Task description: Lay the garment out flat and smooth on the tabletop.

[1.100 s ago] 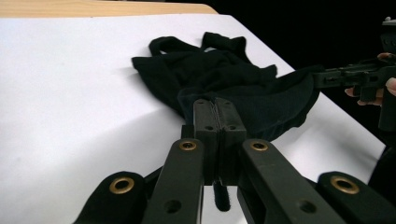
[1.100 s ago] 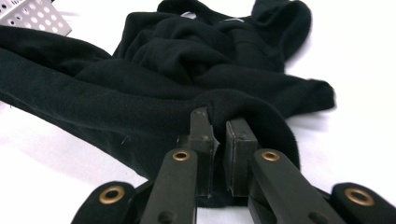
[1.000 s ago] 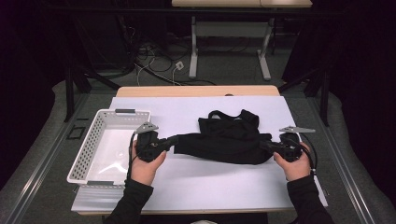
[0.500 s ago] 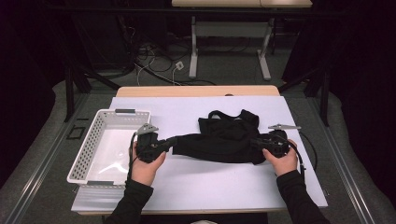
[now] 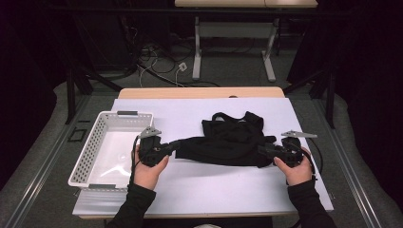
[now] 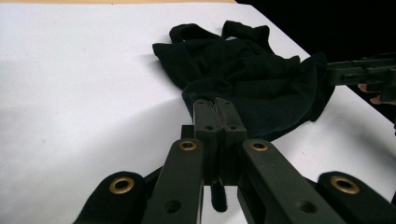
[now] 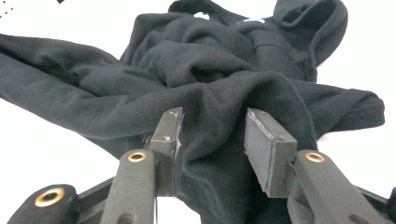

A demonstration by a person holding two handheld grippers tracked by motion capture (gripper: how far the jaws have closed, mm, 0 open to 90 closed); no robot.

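You are holding a black garment (image 5: 225, 142) stretched sideways across the white table (image 5: 199, 190), seemingly to spread or fold it. Your left gripper (image 6: 218, 122) is pinching the garment's left end, jaws pressed together on the cloth. Your right gripper (image 7: 212, 142) has just been opening; its jaws are now standing partly spread, with a ridge of fabric lying loose between the pads (image 7: 261, 140). A white basket (image 5: 90, 156) is waiting beside your left hand (image 5: 148, 172). Farther off, the garment's straps are lying flat.
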